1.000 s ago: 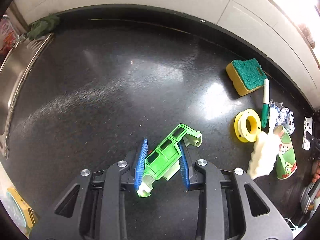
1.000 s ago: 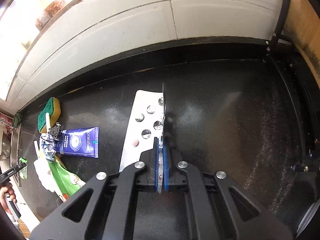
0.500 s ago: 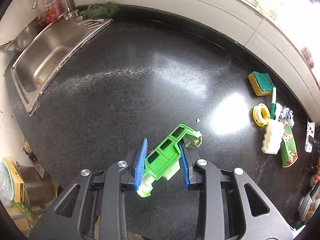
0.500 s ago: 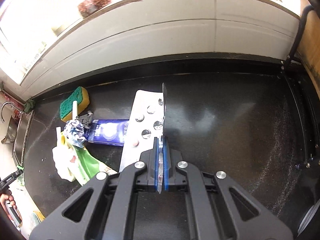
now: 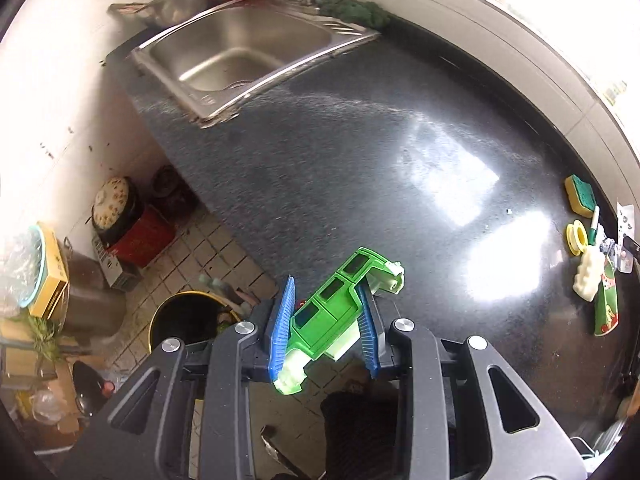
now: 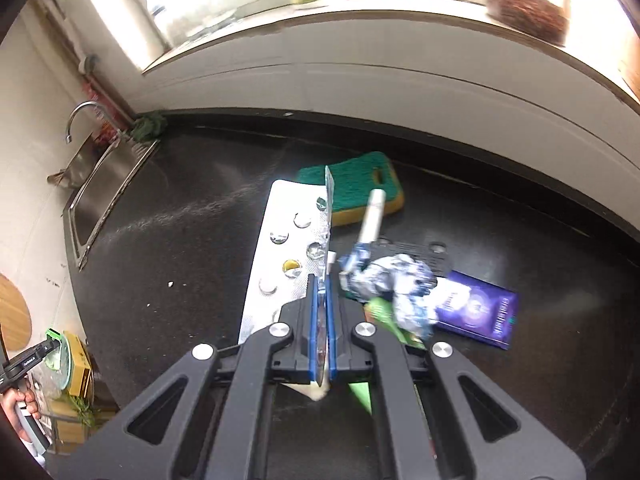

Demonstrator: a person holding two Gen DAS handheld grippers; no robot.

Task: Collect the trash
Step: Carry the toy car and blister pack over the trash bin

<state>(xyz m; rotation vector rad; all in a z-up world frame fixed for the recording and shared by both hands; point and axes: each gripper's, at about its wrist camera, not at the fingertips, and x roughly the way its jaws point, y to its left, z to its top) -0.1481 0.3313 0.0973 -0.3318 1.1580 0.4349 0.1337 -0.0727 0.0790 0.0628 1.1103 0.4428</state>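
Note:
My left gripper (image 5: 326, 312) is shut on a broken green toy car body (image 5: 340, 304) and holds it high over the front edge of the black counter (image 5: 360, 160), above a black trash bin (image 5: 188, 320) on the floor. My right gripper (image 6: 320, 304) is shut on a silver pill blister pack (image 6: 284, 248), held above the counter (image 6: 180, 240) over a trash pile: crumpled foil wrapper (image 6: 396, 284), green wrapper (image 6: 390, 316), purple box (image 6: 476, 312), white pen (image 6: 372, 216).
A steel sink (image 5: 236, 52) is at the far left of the counter, with a green cloth (image 5: 356, 8) behind it. A sponge (image 5: 580, 196), yellow tape roll (image 5: 576, 236) and white foam piece (image 5: 586, 276) lie at the right. Pots and boxes crowd the tiled floor.
Both grippers have risen and pulled back with their loads. The left one now hangs past the counter edge over the floor bin; the right one has moved left over the trash pile.

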